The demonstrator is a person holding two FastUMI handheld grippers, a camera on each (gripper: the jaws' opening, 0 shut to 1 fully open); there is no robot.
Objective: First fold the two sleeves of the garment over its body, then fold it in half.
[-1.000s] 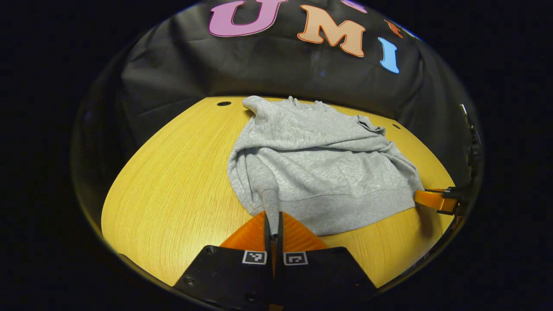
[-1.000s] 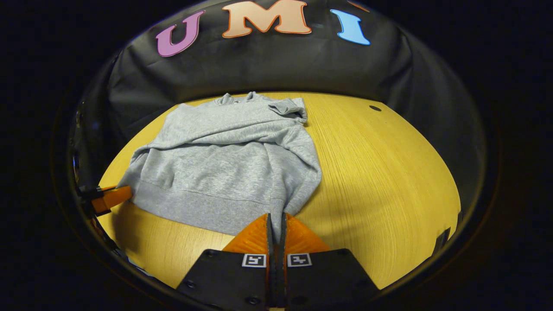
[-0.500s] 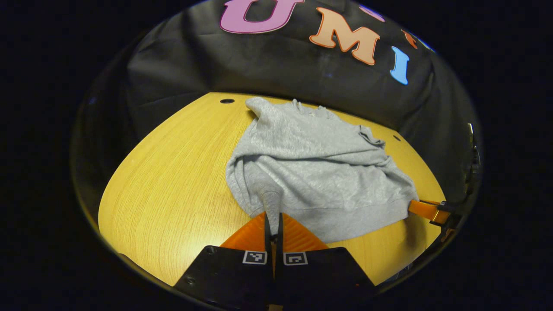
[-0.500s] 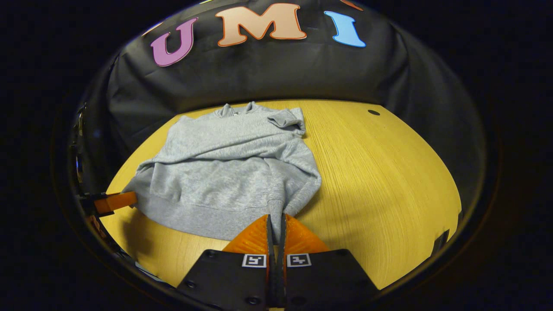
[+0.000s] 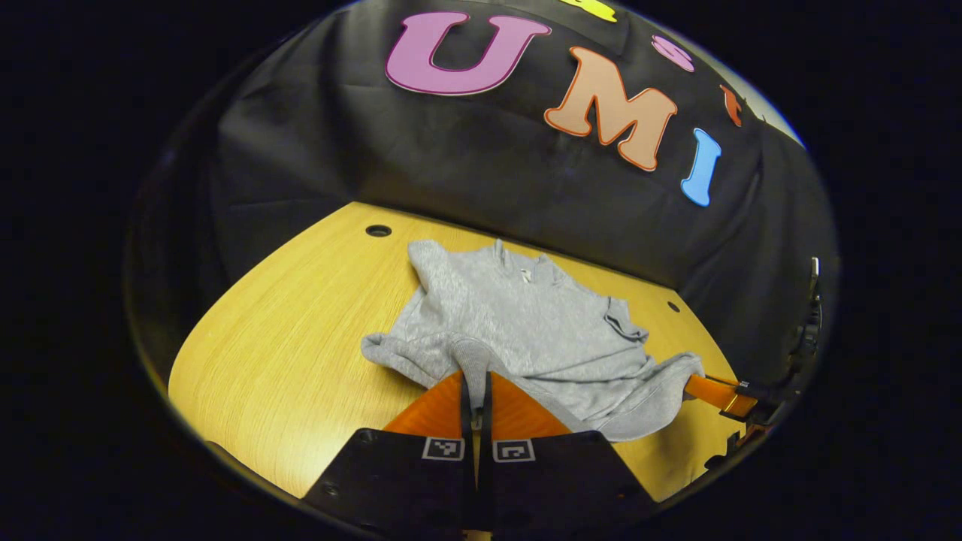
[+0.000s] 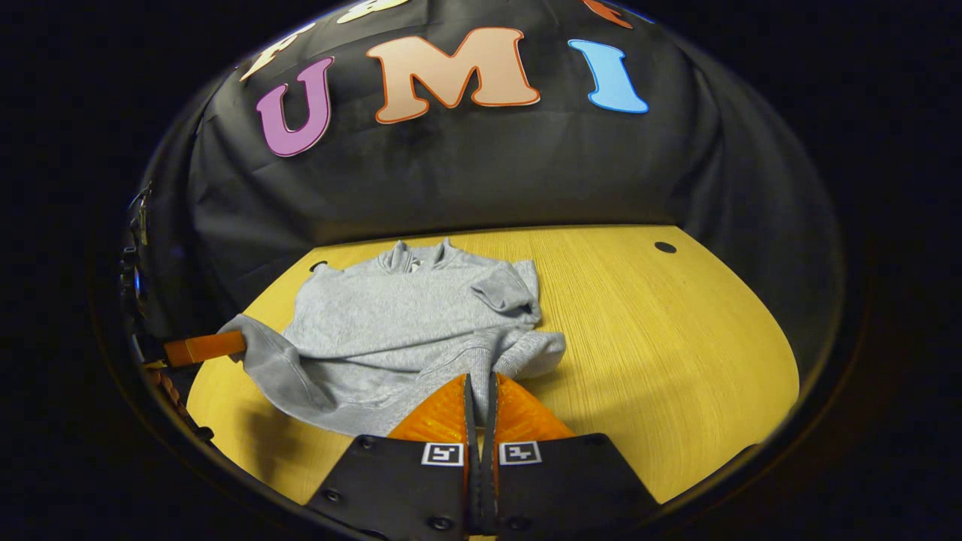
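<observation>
A grey sweatshirt lies on the yellow wooden table, collar toward the wall, sleeves folded over its body. Its hem is lifted off the table and hangs between the two grippers. My left gripper is shut on the hem's left corner. My right gripper is shut on the hem's right corner of the sweatshirt. The right gripper's fingers show at the right edge of the left gripper view. At the left edge of the right gripper view are the left gripper's fingers.
The table has small round holes near its back corners. The black cloth wall stands close behind the collar. Bare wood lies on both sides of the sweatshirt.
Both grippers have risen and moved forward toward the collar, carrying the hem up off the table. The lower half of the sweatshirt now bows over the upper half.
</observation>
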